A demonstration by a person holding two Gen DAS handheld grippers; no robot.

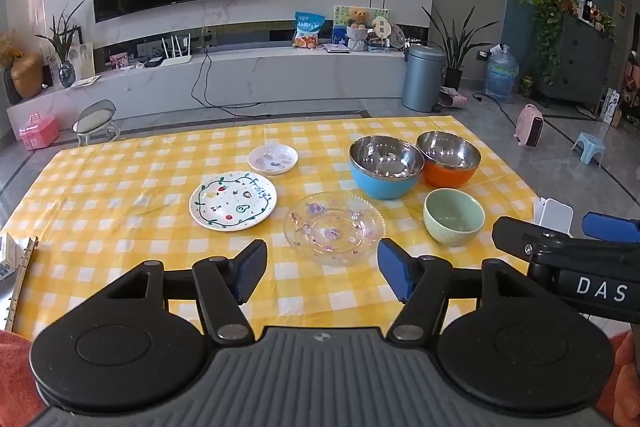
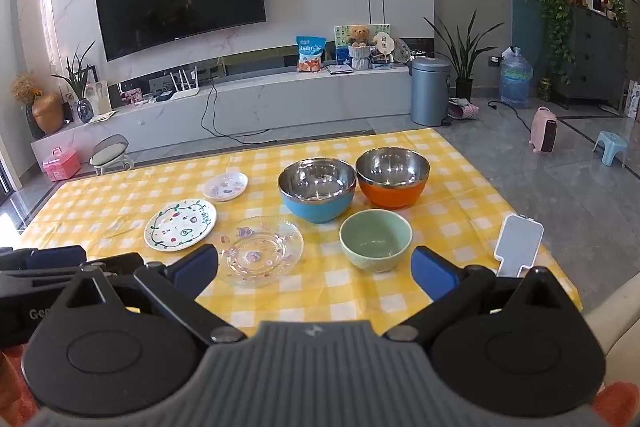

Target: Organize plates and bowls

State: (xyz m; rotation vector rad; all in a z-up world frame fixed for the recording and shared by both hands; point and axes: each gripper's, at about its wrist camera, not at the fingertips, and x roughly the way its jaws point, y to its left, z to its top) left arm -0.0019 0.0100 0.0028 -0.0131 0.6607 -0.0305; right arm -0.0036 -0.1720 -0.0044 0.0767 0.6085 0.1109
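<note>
Left wrist view: the left gripper point(image 1: 322, 269) hangs over the near edge of the desk point(image 1: 120, 163), which wears a yellow checked cloth. Its fingers point(image 1: 251, 269) stand wide apart with nothing between them. Just beyond them lies the glass plate point(image 1: 334, 227). To its left is the fruit plate point(image 1: 233, 201), and farther off the small plate point(image 1: 273, 159). On the right, the blue bowl point(image 1: 386, 173) and orange bowl point(image 1: 449, 158) stand side by side at the far end, touching or nearly so; the green bowl point(image 1: 454, 215) sits nearer. The right gripper point(image 1: 568, 247) juts in at the right edge.

Right wrist view: the right gripper point(image 2: 316, 269) is spread as wide as it goes and holds nothing. The green bowl point(image 2: 376, 239) sits just beyond its fingers point(image 2: 434, 273), the glass plate point(image 2: 262, 251) to its left, the fruit plate point(image 2: 180, 224) and small plate point(image 2: 225, 185) farther left. The blue bowl point(image 2: 317, 189) and orange bowl point(image 2: 393, 177) stand behind. A white paddle point(image 2: 519, 245) lies near the desk's right edge.
</note>
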